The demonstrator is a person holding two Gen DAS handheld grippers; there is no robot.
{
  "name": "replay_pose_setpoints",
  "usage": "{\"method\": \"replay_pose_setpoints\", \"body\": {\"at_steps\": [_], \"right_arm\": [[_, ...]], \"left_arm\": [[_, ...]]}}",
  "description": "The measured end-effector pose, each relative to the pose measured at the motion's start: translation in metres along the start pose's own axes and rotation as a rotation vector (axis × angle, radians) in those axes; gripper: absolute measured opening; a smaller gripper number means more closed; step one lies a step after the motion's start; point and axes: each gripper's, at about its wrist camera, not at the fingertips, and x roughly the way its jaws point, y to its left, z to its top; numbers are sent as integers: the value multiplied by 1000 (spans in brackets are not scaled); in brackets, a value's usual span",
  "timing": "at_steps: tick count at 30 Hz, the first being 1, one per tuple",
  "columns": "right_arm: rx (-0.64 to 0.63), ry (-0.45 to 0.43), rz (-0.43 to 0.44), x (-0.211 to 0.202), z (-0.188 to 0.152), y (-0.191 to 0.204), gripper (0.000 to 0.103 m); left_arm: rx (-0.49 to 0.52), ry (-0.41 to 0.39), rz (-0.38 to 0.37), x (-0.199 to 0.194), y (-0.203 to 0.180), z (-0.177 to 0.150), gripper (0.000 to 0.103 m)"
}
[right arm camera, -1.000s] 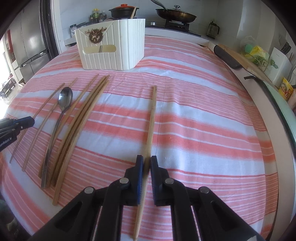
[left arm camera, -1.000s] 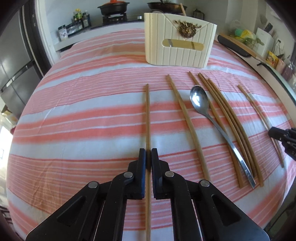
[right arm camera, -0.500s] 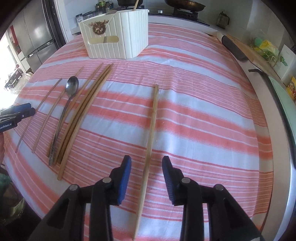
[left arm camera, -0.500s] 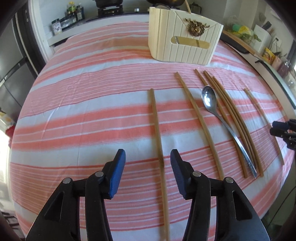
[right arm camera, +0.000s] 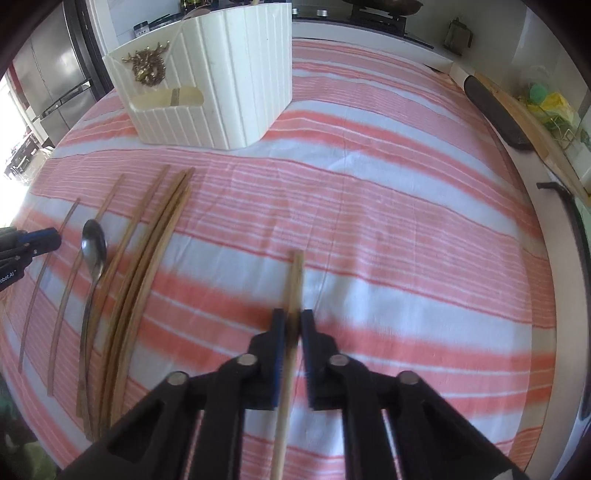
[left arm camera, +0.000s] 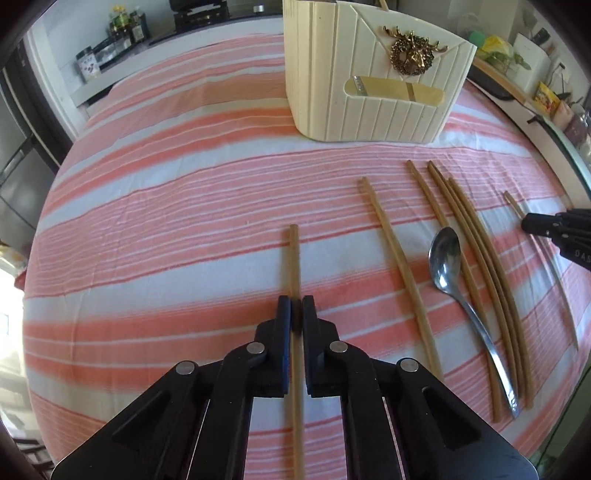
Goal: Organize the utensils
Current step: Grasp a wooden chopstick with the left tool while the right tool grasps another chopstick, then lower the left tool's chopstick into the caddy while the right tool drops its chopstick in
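In the left wrist view my left gripper (left arm camera: 295,314) is shut on a wooden chopstick (left arm camera: 293,258) whose tip points toward the cream ribbed utensil holder (left arm camera: 369,85). To its right on the striped cloth lie several more chopsticks (left arm camera: 395,254) and a metal spoon (left arm camera: 447,258). In the right wrist view my right gripper (right arm camera: 293,321) is shut on another chopstick (right arm camera: 295,277). The holder (right arm camera: 221,81) stands far left of it. The spoon (right arm camera: 94,247) and the other chopsticks (right arm camera: 155,243) lie to the left. Each gripper shows at the other view's edge.
A pink and white striped cloth (left arm camera: 166,221) covers the table. A counter with jars (left arm camera: 122,29) runs behind it. A dark board (right arm camera: 498,110) and bags sit along the right edge. A steel fridge (right arm camera: 48,85) stands at the left.
Both grippers opened half a second ago, slid forward along their chopsticks toward the holder, and have shut on them again nearer the far tips.
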Motion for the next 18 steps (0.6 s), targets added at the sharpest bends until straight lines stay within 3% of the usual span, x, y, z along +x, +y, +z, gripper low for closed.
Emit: {"method": "replay_pose_setpoints", "body": {"at_steps": [4,12,18], "right_arm": [[28,-52,36,-16,1,0,7],[42,-260,138,-110,-14,1,7],[21,-393,150,-168,-24,4,7]], "left_arm": [[-18,-83,-22,-27,2,-5,4],[-81,-287,-88,-111,18,-11,4],[-120,-395,-148,-156,26,-20,4]]}}
